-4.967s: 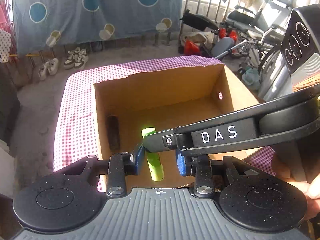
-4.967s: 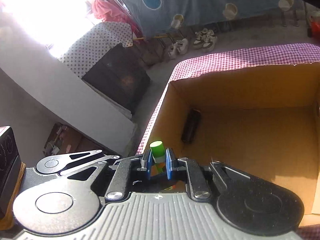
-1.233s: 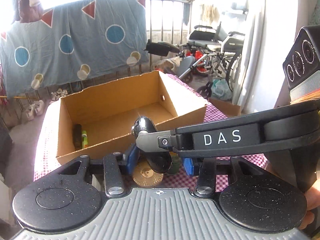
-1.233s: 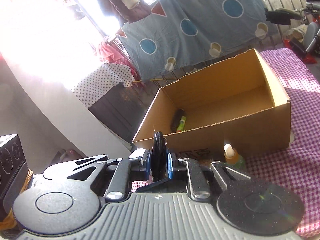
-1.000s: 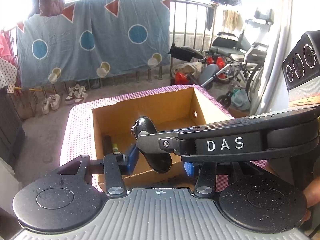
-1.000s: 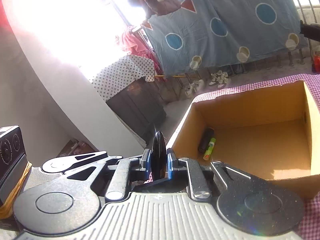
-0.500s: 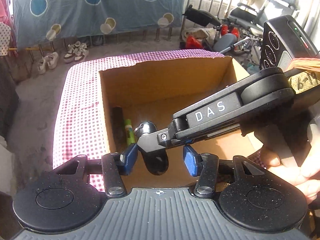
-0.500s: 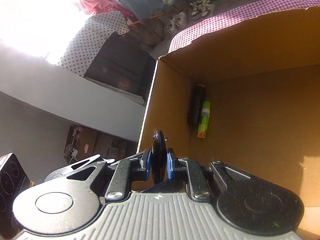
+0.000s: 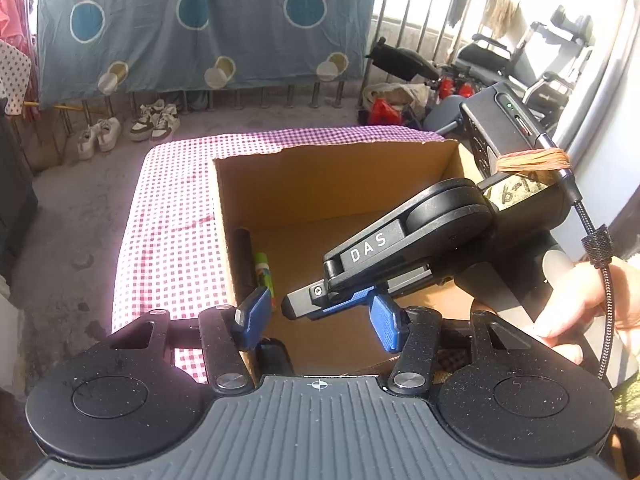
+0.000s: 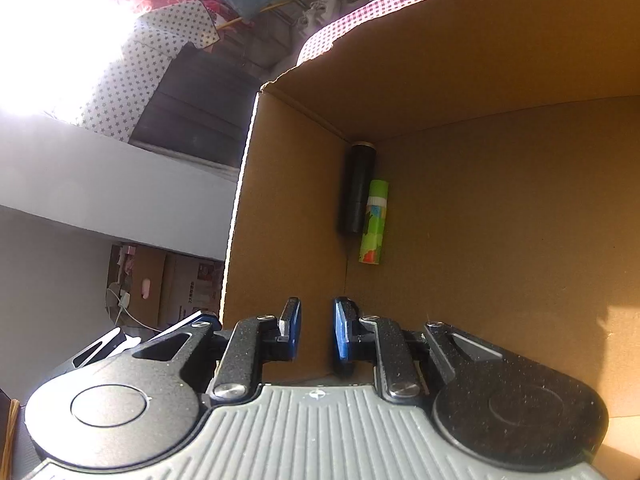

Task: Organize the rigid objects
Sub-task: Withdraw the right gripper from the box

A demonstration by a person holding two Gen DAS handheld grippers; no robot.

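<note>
Matt cardboard box [image 9: 340, 184] on checked cloth [image 9: 176, 216].

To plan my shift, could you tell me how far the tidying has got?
Done: black cylinder and green glue stick lie in the brown cardboard box. In hand: nothing; left tongs, opening, and right tongs are empty. Remaining: no loose items are in view.

Hard daylight fills both views. In the right wrist view the upper left corner is blown out to pure white, washing over the spotted cloth [image 10: 152, 64] there, and a sunlit patch falls on the floor of the cardboard box [image 10: 500, 208] at lower right while its near corner lies in shade. In the left wrist view glare whitens the upper right by the railing [image 9: 420, 20]. Fisheye bending curves every edge; both are sharp.
</note>
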